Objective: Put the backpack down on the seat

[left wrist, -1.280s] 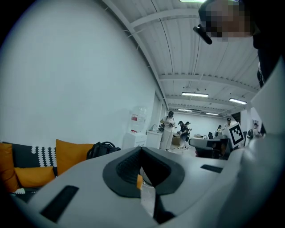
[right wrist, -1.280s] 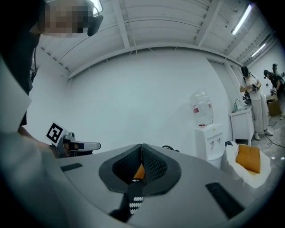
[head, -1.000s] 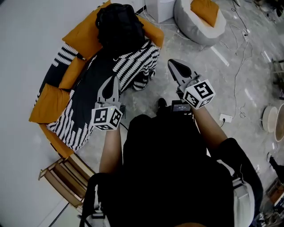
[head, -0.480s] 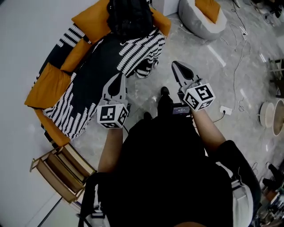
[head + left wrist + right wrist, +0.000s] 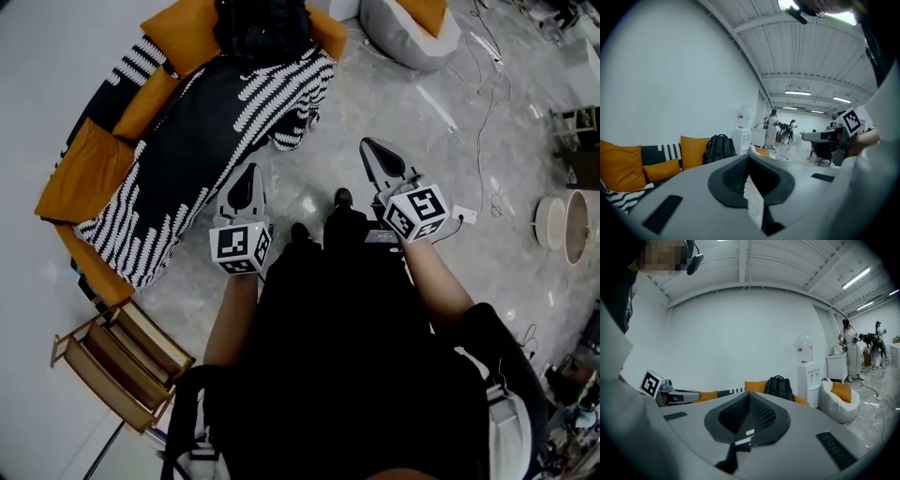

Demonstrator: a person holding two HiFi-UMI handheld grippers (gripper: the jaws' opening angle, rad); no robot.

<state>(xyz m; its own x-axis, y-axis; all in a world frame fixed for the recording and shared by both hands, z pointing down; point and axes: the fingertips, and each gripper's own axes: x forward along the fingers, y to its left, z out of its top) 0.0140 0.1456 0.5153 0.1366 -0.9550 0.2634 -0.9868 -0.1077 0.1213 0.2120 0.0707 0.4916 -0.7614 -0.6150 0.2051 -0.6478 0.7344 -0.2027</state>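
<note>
Head view — backpack (image 5: 261,28) on seat (image 5: 173,159)

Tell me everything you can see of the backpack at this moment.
The backpack is black and looks like soft fabric, with a small carry loop on top. It stands upright at the far end of the sofa, on the black-and-white striped throw, its back against the orange cushions. It looks closed and filled out. Nothing else touches it.

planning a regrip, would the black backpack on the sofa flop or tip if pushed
Likely floppy: the backpack looks like soft fabric. It stands upright against an orange cushion, so a push may topple it forward.
</note>
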